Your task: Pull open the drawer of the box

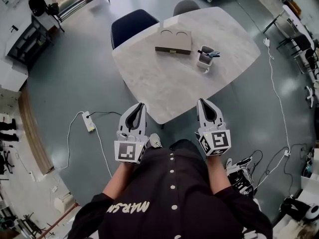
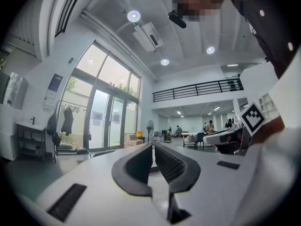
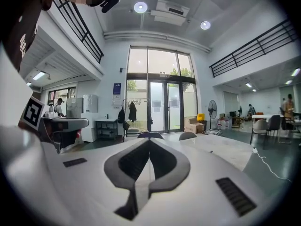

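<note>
The box (image 1: 173, 40) is flat and brown, with two round cut-outs in its top. It lies at the far side of the pale marble table (image 1: 164, 83), and its drawer front (image 1: 172, 50) faces me, closed. My left gripper (image 1: 142, 105) and right gripper (image 1: 201, 101) hover side by side at the table's near edge, close to my body and far from the box. Both are shut with nothing in them. In the left gripper view the left gripper (image 2: 153, 145) points into the room, and in the right gripper view the right gripper (image 3: 149, 140) does the same. Neither view shows the box.
A white holder (image 1: 205, 59) with pens stands to the right of the box. Two chairs (image 1: 132, 26) (image 1: 185, 6) are tucked in at the table's far side. On the floor lie a power strip (image 1: 89, 121) at left, and cables and shoes (image 1: 240, 176) at right.
</note>
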Available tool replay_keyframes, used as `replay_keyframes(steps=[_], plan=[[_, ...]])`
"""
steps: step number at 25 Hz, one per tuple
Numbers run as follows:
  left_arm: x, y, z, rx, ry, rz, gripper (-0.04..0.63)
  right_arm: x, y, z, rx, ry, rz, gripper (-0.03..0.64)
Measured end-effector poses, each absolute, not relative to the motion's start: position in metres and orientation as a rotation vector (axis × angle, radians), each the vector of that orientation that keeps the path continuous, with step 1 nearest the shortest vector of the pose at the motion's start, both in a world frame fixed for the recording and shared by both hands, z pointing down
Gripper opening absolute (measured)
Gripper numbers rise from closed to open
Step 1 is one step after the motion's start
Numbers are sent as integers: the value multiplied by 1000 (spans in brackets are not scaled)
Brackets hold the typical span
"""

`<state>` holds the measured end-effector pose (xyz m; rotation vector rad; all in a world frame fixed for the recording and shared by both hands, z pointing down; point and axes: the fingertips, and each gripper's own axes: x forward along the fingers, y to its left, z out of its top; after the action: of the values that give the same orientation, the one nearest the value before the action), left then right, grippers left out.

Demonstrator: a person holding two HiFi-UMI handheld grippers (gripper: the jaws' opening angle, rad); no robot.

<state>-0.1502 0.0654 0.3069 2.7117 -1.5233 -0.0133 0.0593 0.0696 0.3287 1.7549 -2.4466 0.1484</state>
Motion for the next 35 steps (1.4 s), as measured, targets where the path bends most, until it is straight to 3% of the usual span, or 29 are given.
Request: replay_keyframes(steps=[27, 32, 35], plan=[[-81, -73, 361, 2572, -1431, 108, 26, 87, -145, 439, 1551, -2518, 699, -1], [-63, -81, 378, 2527, -1394, 134, 26, 83, -194, 491, 1475, -2502, 885, 74], [-55, -90, 395, 2496, -1388, 170, 26, 82, -226, 525, 1463, -2467, 1032, 83]])
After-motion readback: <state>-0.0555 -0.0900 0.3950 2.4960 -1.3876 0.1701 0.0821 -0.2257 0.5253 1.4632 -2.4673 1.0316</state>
